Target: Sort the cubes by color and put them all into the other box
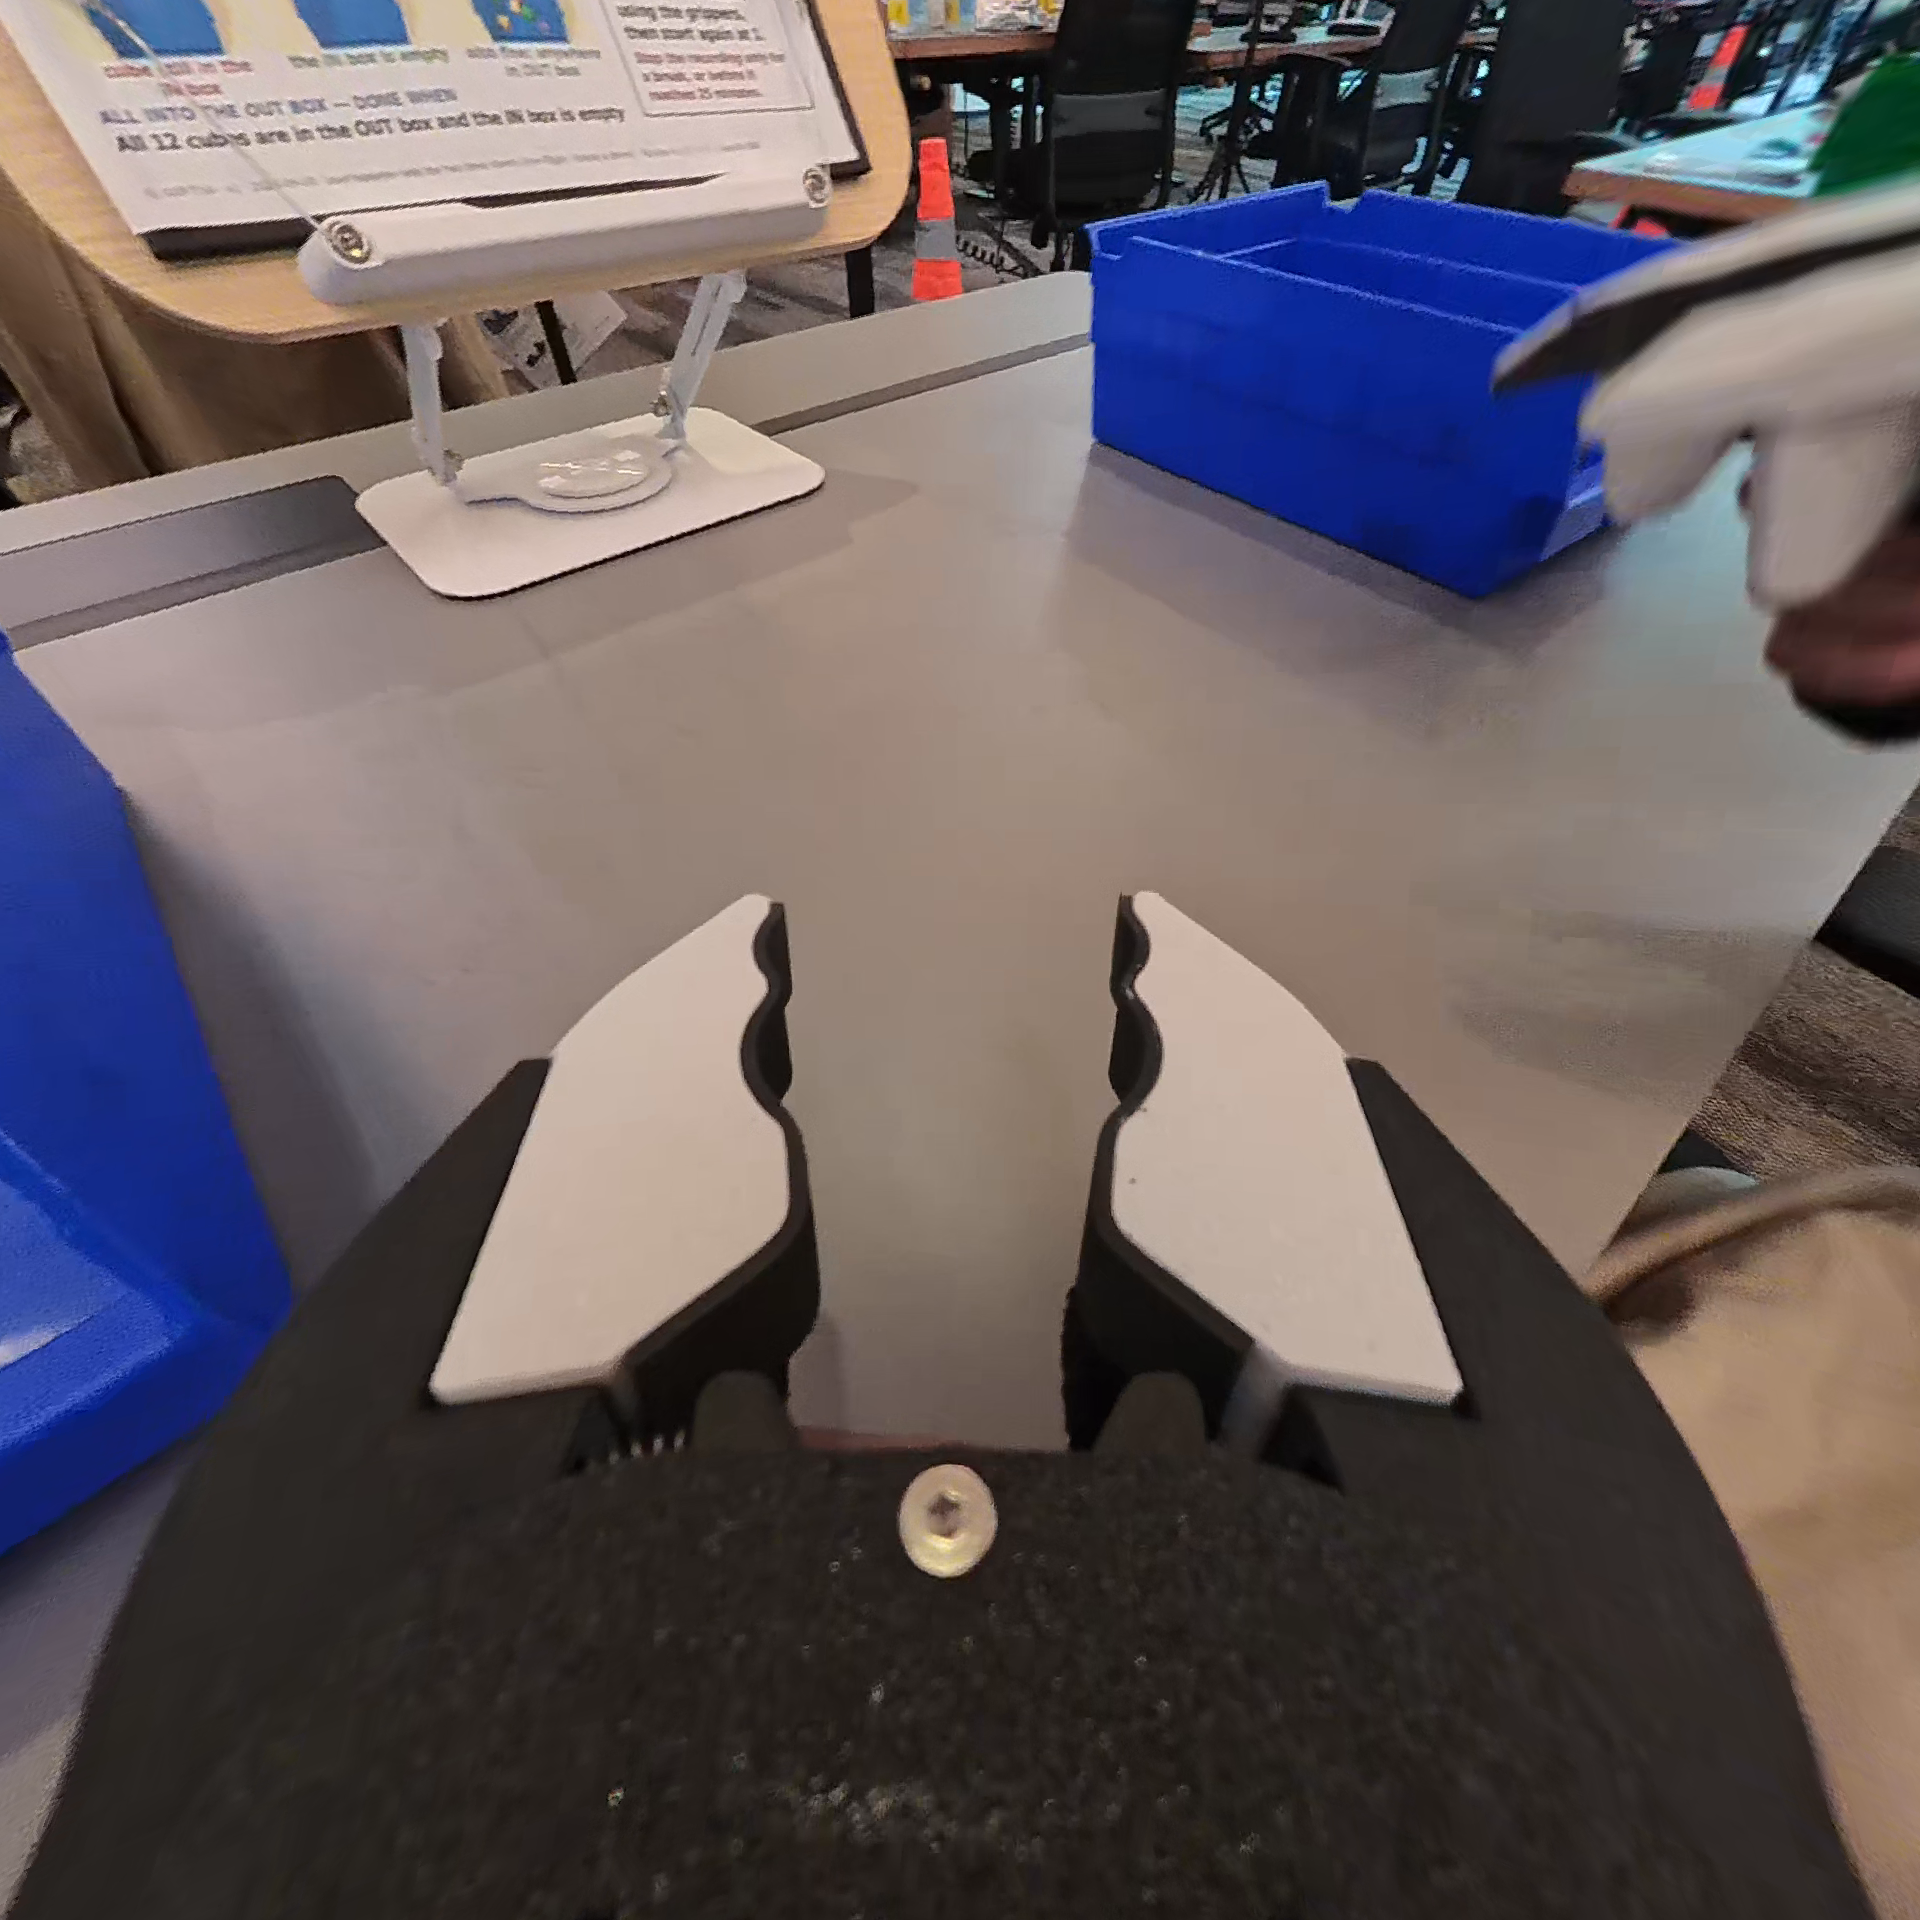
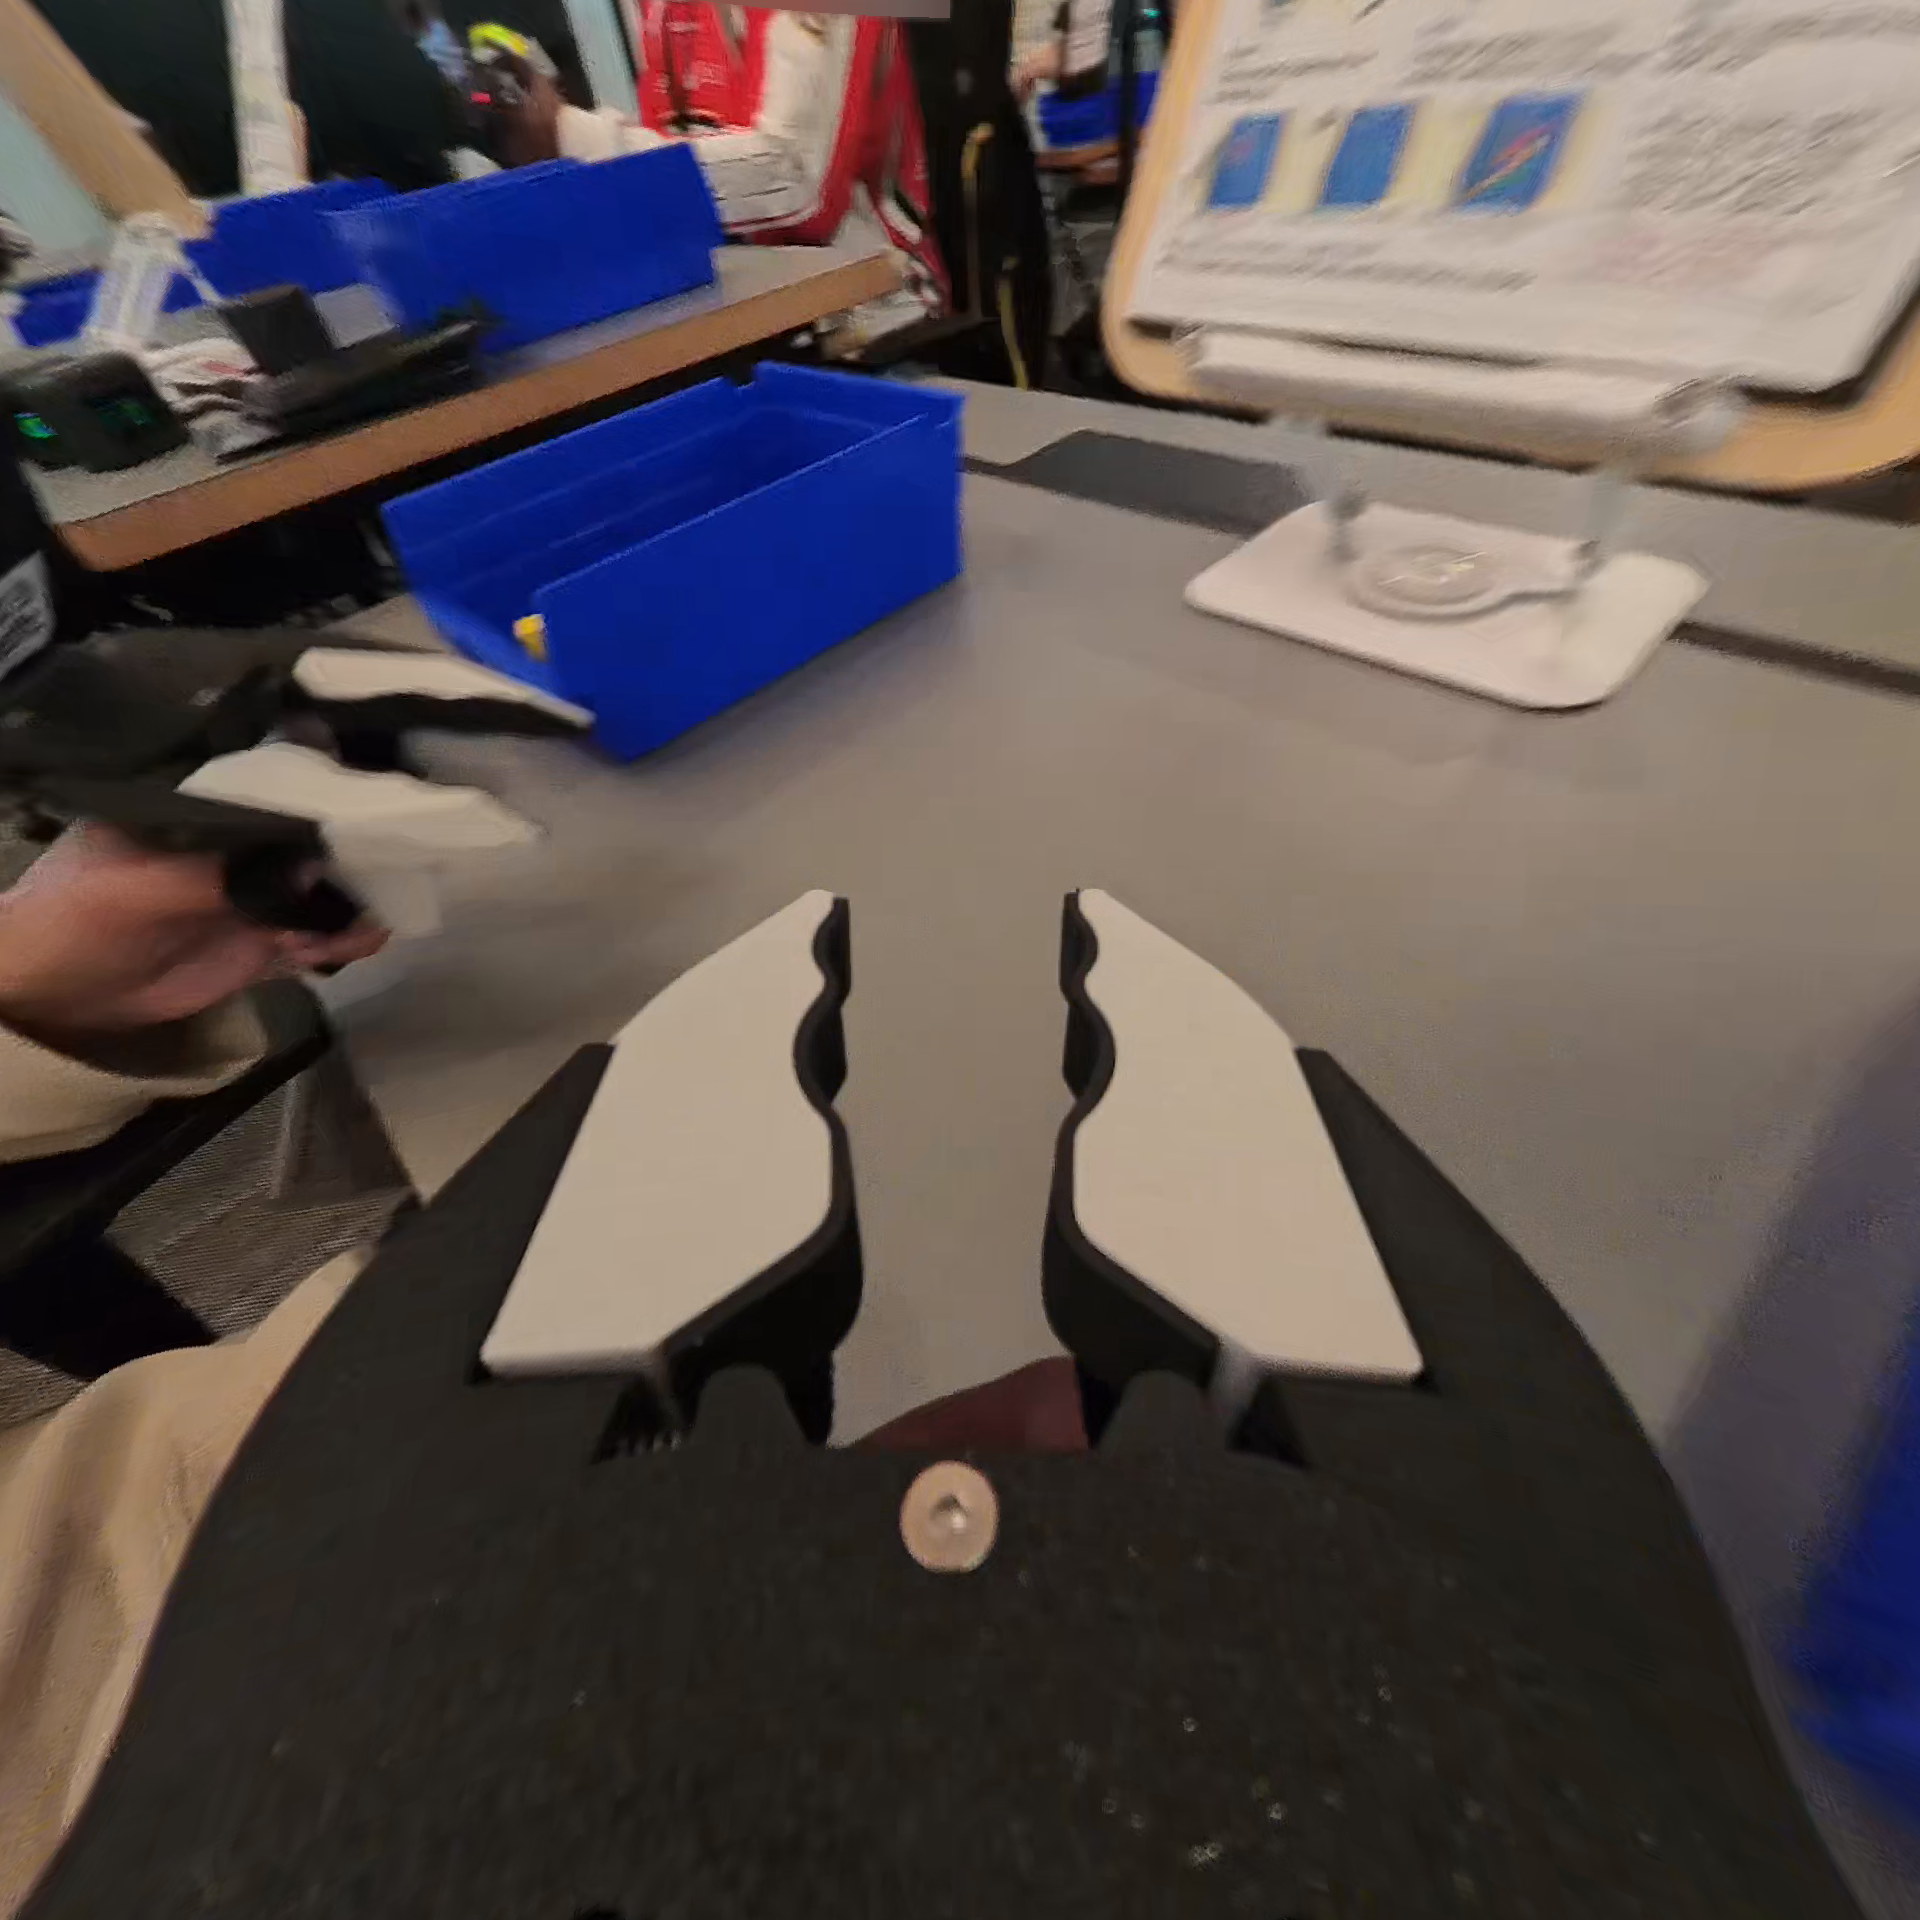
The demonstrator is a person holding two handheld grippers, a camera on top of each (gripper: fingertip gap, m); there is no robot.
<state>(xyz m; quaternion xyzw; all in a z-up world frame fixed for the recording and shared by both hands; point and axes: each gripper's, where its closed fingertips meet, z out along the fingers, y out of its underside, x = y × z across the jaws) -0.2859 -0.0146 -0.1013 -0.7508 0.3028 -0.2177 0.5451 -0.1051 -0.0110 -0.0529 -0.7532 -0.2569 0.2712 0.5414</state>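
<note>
In the left wrist view the left hand-held gripper (image 1: 951,914), with white plates over black rubber pads, fills the lower centre of the frame, its jaws spread and nothing between them; only the bare grey matte surface (image 1: 935,707) shows in the gap. At the upper right of that frame stands a deep blue plastic box with inner dividers (image 1: 1320,405); what lies inside it is hidden by its wall. A second blue box edge (image 1: 94,1143) cuts in at the left border.

In the right wrist view the right hand-held gripper (image 2: 956,909) sits low and central, its jaws also parted and empty. At the left of centre stands the blue plastic box with a lengthwise partition (image 2: 727,603), and a small yellow cube (image 2: 530,636) peeks out at its near left corner, the only cube clearly seen. The other hand-held gripper appears blurred at the left edge. A white document stand with printed sheets (image 2: 1455,613) occupies the upper right.

The cube looks light, rigid and smooth-faced, probably plastic, so it should not deform or break. I judge the best hold to be across two opposite flat faces, pads square to them, since a corner grip would likely let it twist out. The box walls leave little side room, so a top-down approach seems wise.
</note>
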